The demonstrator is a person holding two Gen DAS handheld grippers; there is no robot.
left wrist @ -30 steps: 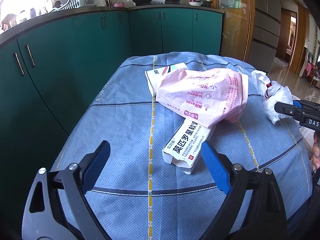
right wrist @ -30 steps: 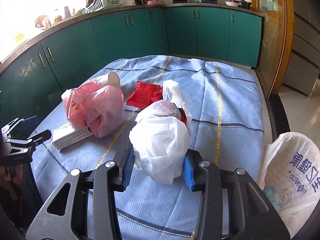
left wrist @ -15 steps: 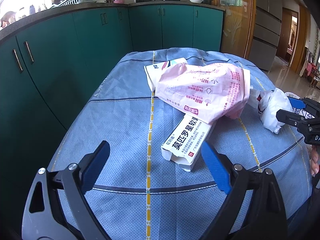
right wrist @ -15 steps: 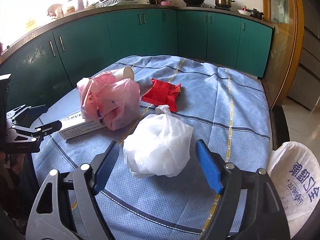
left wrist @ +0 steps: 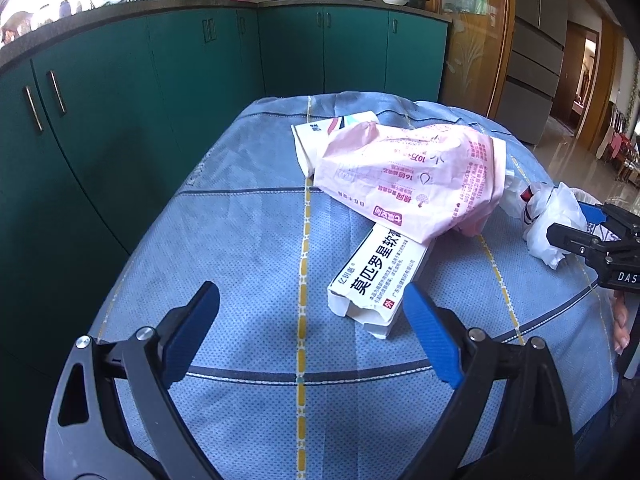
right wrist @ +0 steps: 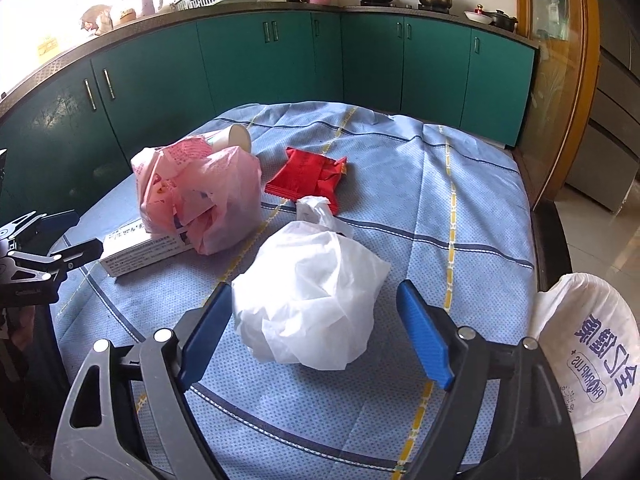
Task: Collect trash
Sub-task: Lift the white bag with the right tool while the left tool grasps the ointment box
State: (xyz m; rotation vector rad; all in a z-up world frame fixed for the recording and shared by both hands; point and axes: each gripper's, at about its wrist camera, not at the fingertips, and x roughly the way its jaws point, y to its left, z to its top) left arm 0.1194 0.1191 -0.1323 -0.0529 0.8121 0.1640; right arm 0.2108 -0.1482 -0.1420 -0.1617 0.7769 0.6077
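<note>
our right claw [right wrist: 316, 332] is spread wide around the crumpled white bag [right wrist: 308, 296] near us on the desk [right wrist: 460, 184], gripping nothing. it looks light, soft and slippery, so we would pinch its bunched middle. our left claw [left wrist: 312, 336], also wide and empty, faces the stiff medicine box [left wrist: 376, 276], probably empty, under the pink bag [left wrist: 408, 176].

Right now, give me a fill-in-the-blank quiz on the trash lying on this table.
1. The white plastic bag sits between the open fingers of the ___ gripper.
2. The pink bag partly covers a white ___ printed with black text.
3. The snack wrapper beyond the white bag is ___.

Missing words: right; box; red
</note>
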